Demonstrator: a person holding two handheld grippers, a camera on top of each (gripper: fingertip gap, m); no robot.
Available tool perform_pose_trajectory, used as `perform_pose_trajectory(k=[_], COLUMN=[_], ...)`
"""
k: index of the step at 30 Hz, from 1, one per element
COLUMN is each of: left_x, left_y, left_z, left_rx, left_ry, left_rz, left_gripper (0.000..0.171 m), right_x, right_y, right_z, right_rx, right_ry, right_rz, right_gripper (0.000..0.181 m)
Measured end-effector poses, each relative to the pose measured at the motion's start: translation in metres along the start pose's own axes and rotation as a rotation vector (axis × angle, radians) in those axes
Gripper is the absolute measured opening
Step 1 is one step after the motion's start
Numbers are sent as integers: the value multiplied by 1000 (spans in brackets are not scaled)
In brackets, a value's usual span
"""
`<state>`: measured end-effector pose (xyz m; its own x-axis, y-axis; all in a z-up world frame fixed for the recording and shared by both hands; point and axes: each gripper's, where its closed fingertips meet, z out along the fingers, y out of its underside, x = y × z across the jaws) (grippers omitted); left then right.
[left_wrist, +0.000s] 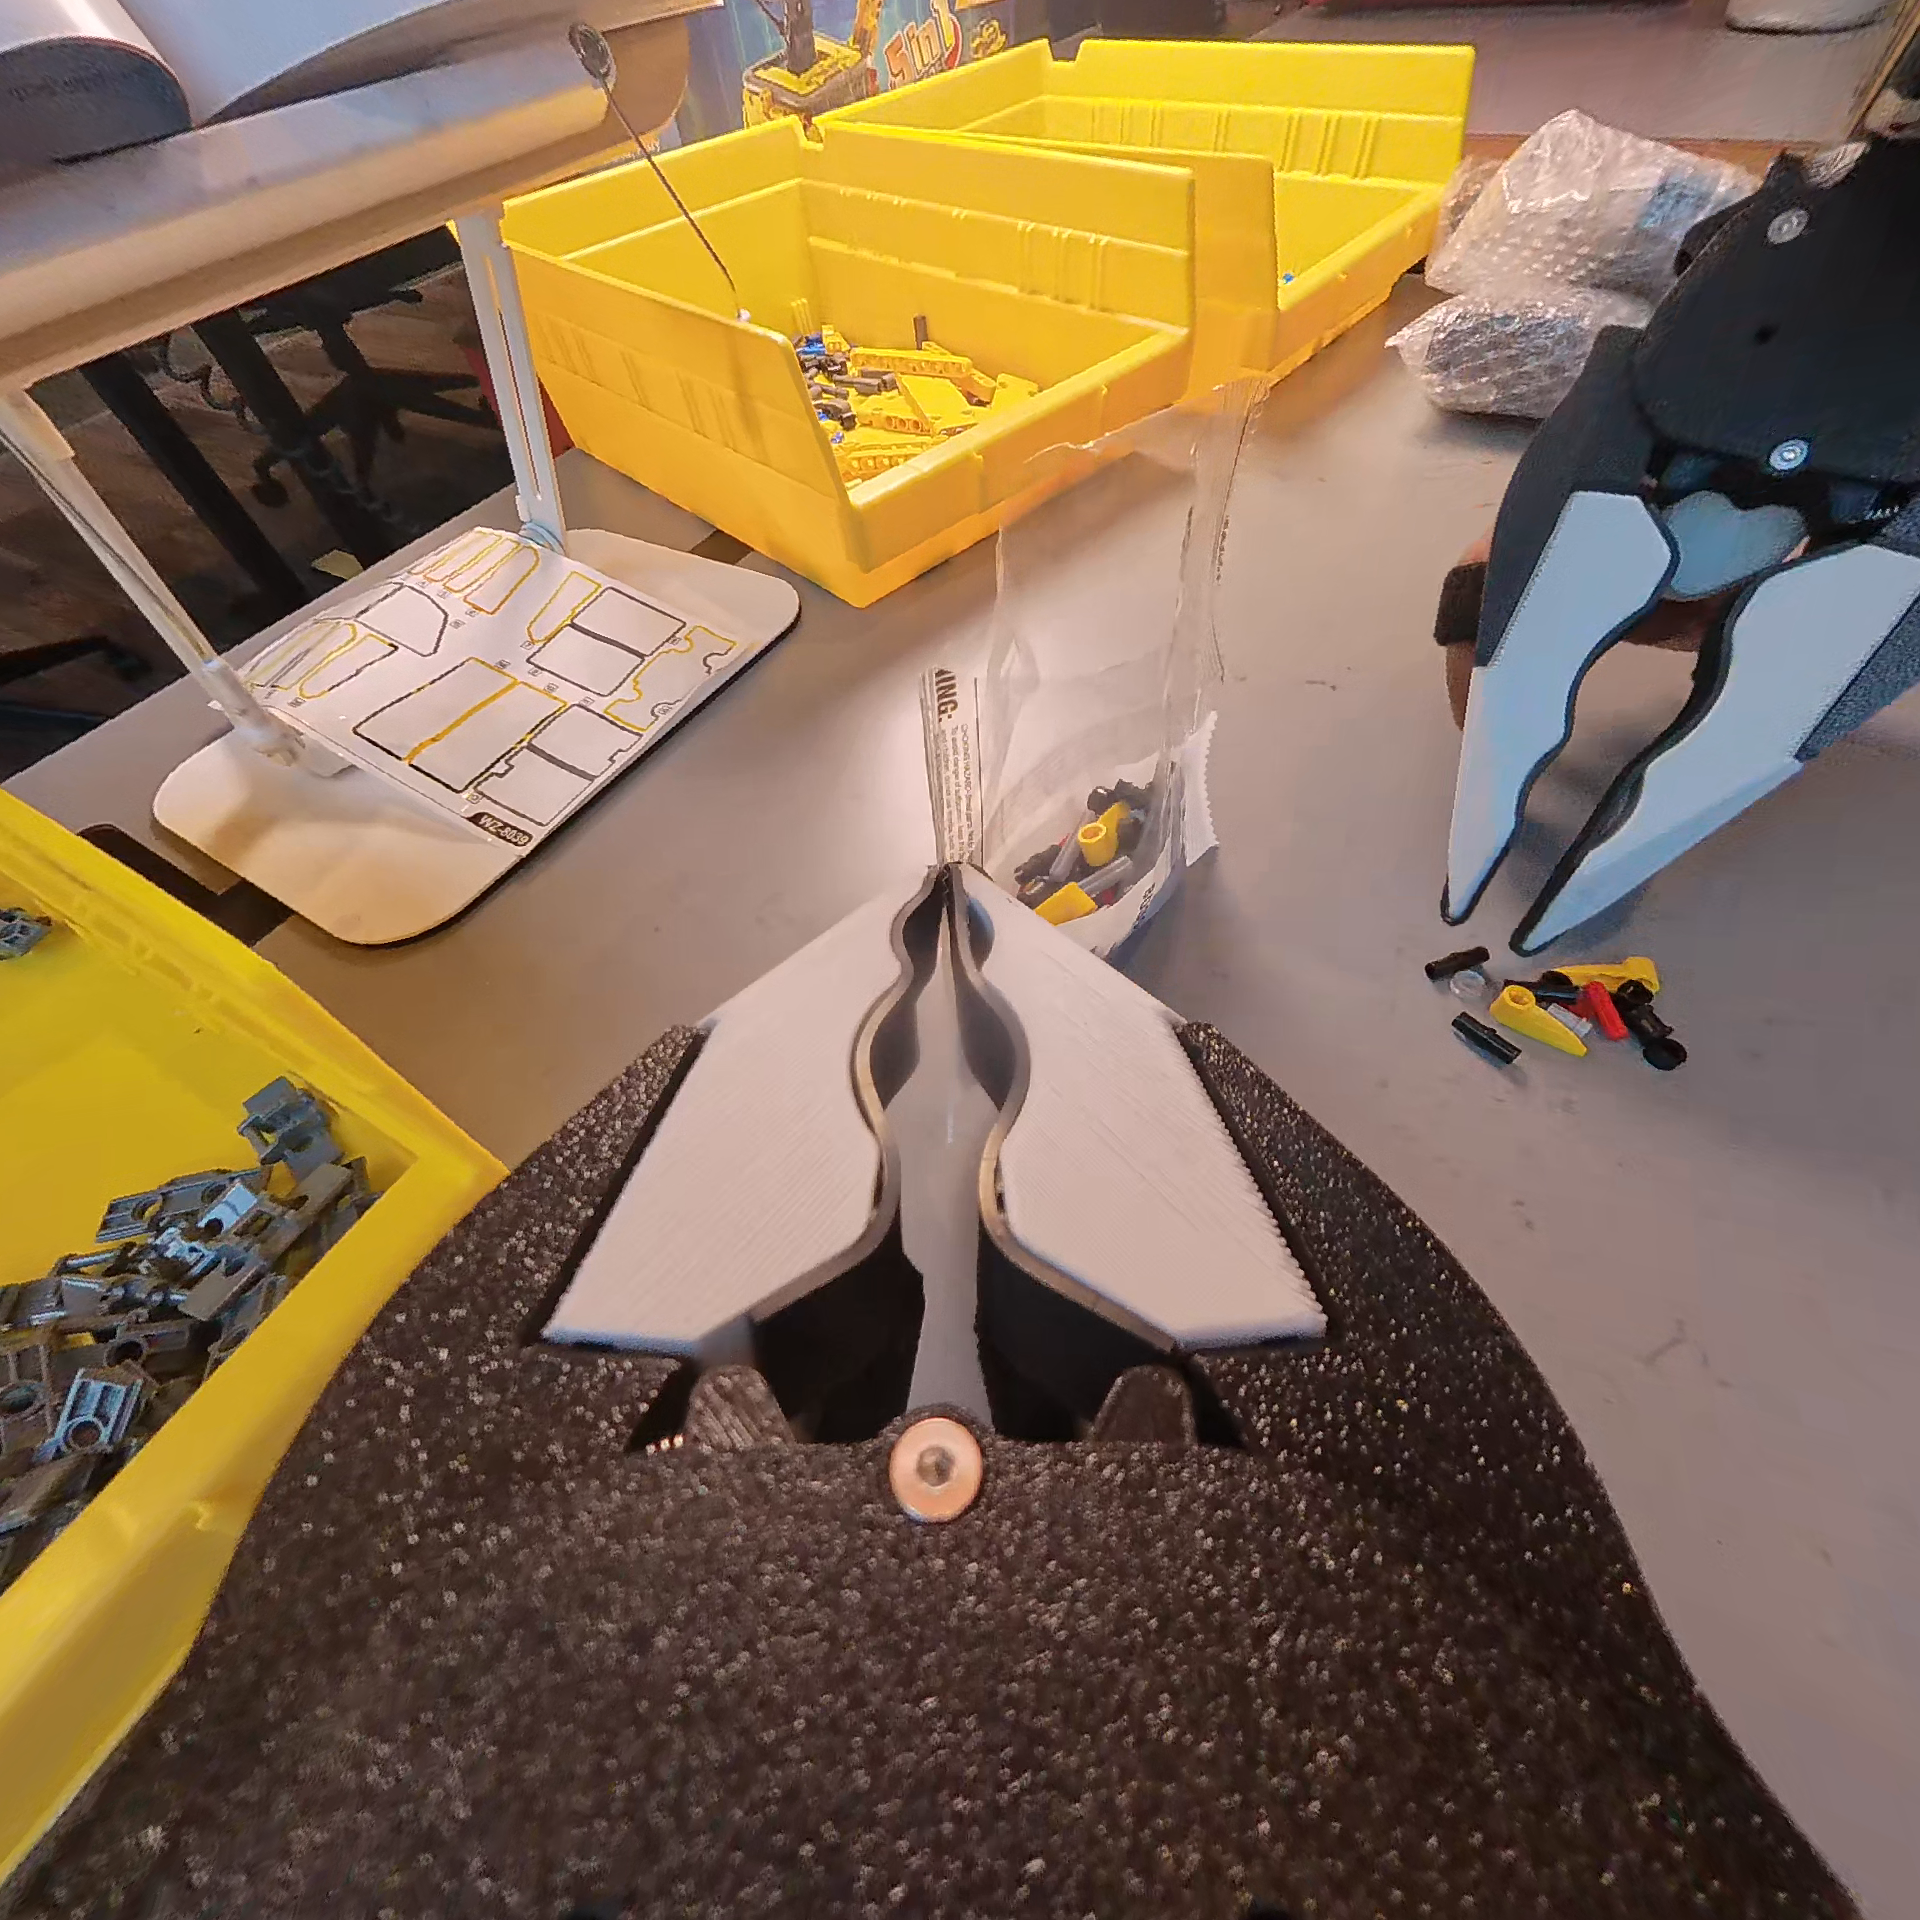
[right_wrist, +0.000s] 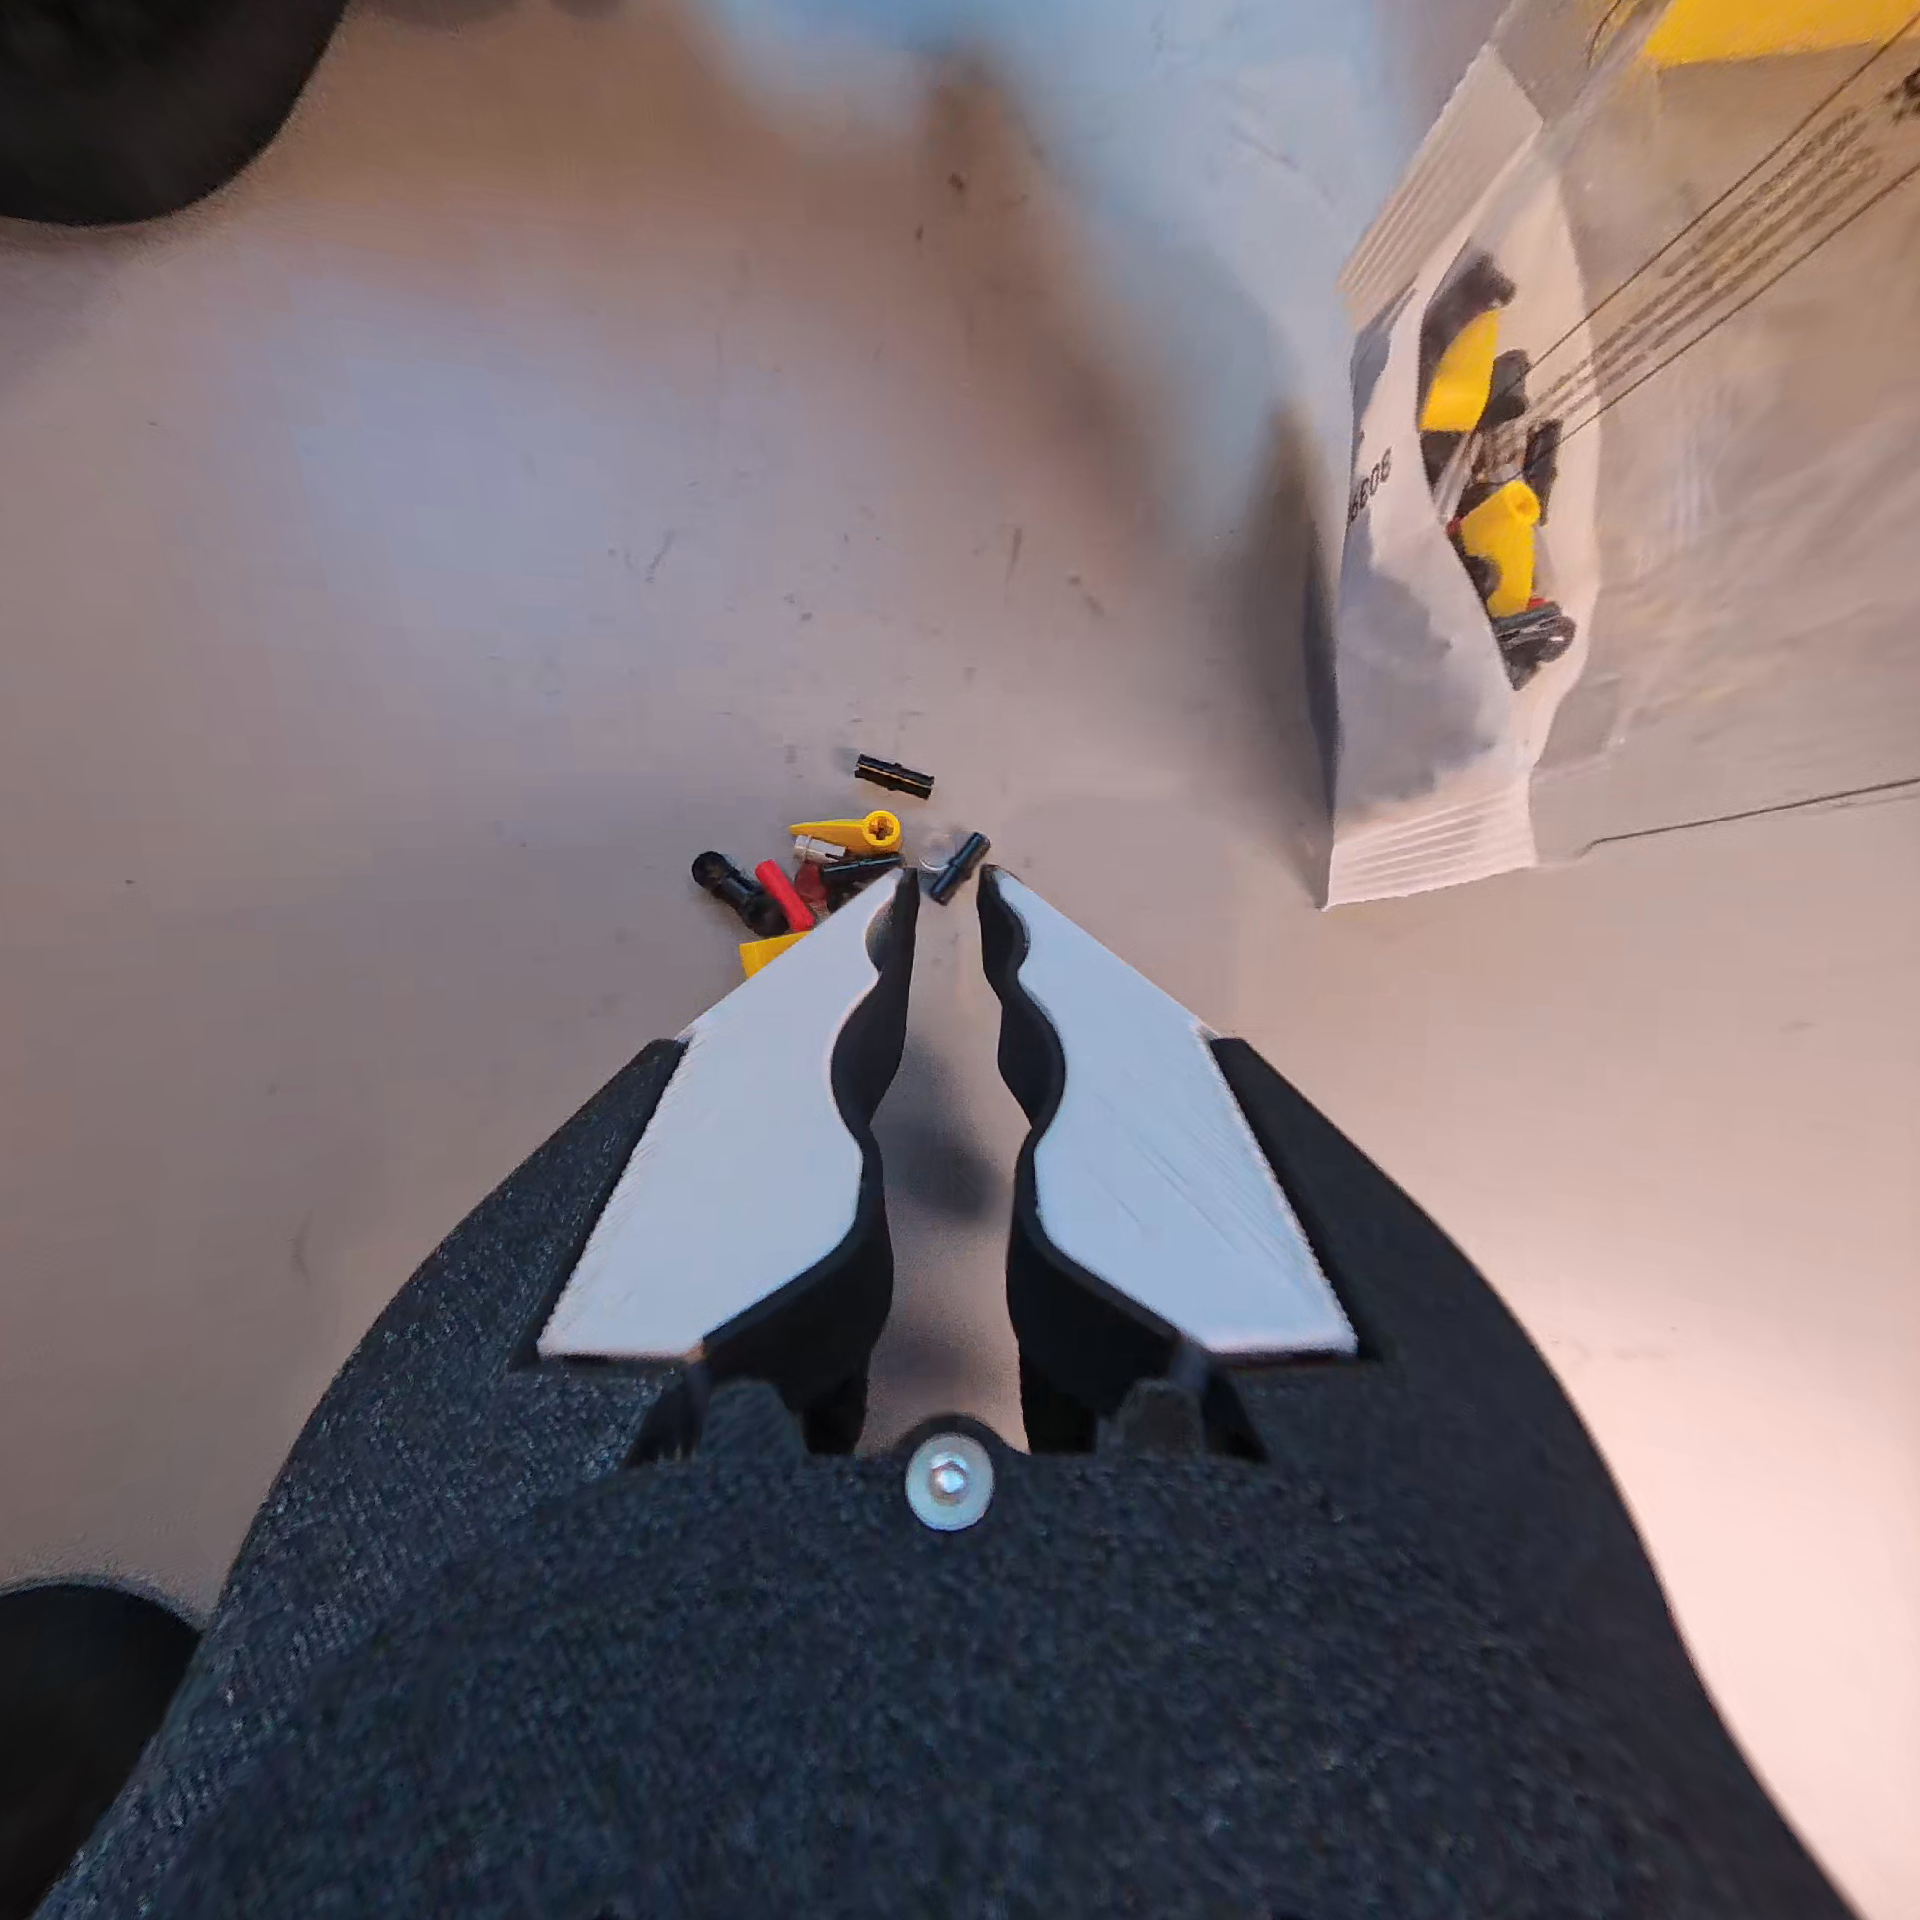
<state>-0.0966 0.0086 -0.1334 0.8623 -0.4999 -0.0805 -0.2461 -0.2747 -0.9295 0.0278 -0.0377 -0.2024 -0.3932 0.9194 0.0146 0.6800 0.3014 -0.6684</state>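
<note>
My left gripper is shut on the edge of a clear plastic bag. The bag stands up from the grey table and holds small yellow, black and red parts at its bottom. My right gripper is slightly open, tips down just above a small pile of loose parts on the table. In the right wrist view the right gripper has a black pin just ahead of the gap between its tips. The pile lies at its left fingertip, and the bag is at the upper right.
Yellow bins stand at the back, one holding yellow and black parts. Another yellow bin with grey parts is at the near left. A white stand base with a sticker sheet is at the left. Bubble-wrap bags lie at the back right. Some 15 centimetres of space lies between my two pairs of fingers.
</note>
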Motion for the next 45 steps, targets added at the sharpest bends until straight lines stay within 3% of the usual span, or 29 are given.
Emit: perform_pose_trajectory(k=[12,14,19,23,28,31,33,37,45], left_x=[-1,-1,4,6,6,4,3,3,1], left_y=[3,3,3,1,-1,-1,-1,1,4], left_z=[1,1,3,2,1,1,1,2,3], left_rx=[-6,-5,-7,0,4,5,4,-2,-11], left_ry=[5,7,31,33,30,23,21,15,14], left_rz=[-10,-9,-9,2,4,-2,-4,-4,-10], left_gripper=[0,0,0,0,0,0,0,0,0], right_x=[6,10,54,83,80,50,20,-5,-21], right_y=[3,-15,-108,-131,-128,-109,-80,-32,-10], right_z=[6,-7,-72,-74,-69,-65,-47,-7,9], right_rx=[-36,34,286,241,310,328,251,90,-15], right_ry=[-2,15,235,318,343,207,36,-58,-105], right_rz=[-11,-21,-117,-161,-155,-123,-97,-33,-54], right_gripper=[4,4,4,5,12,12,12,17,20])
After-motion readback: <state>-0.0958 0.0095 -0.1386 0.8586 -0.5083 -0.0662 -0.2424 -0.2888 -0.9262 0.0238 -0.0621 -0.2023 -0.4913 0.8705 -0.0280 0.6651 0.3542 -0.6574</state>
